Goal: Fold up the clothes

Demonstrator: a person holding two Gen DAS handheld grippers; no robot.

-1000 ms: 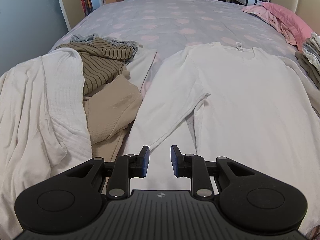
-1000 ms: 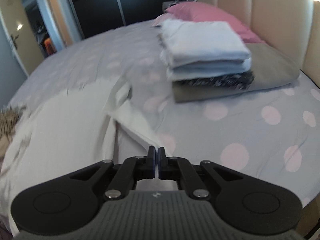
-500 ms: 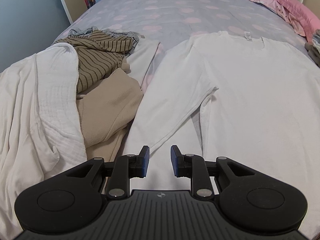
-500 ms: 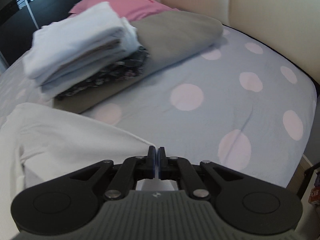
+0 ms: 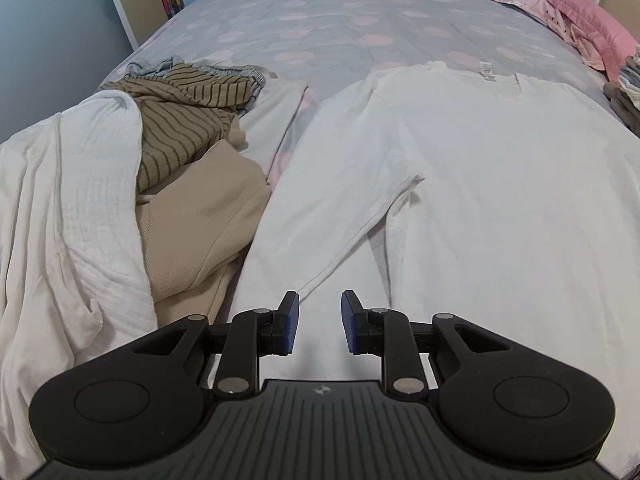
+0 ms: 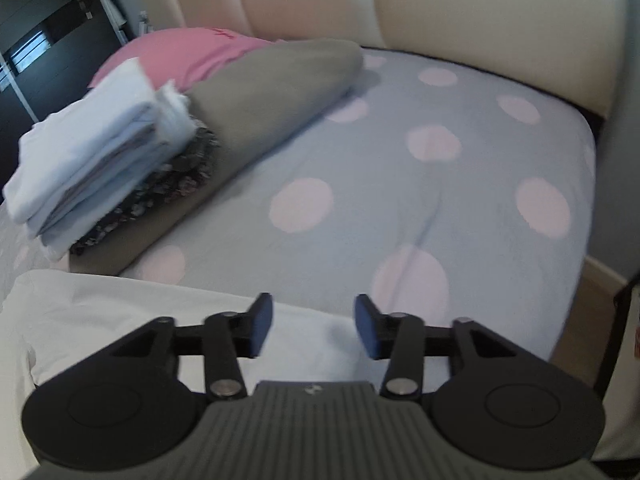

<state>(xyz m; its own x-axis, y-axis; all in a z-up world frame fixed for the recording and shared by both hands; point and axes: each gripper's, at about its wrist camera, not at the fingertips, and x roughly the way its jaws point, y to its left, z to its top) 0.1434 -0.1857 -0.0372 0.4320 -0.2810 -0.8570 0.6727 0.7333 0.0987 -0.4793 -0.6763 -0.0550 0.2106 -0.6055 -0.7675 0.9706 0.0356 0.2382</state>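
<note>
White shirt lies flat and unfolded, stack done, pile waiting; left gripper apart and empty, right gripper opening, nothing pinched.

Left gripper pointed steeply downward, blue pads parted with a modest gap and nothing pinched between them. Right gripper was also angled down, its jaws opening, pads already well apart and not pressing on anything.

Folded stack motion-blurred, white shirt's right side cut off by frame edge
</note>
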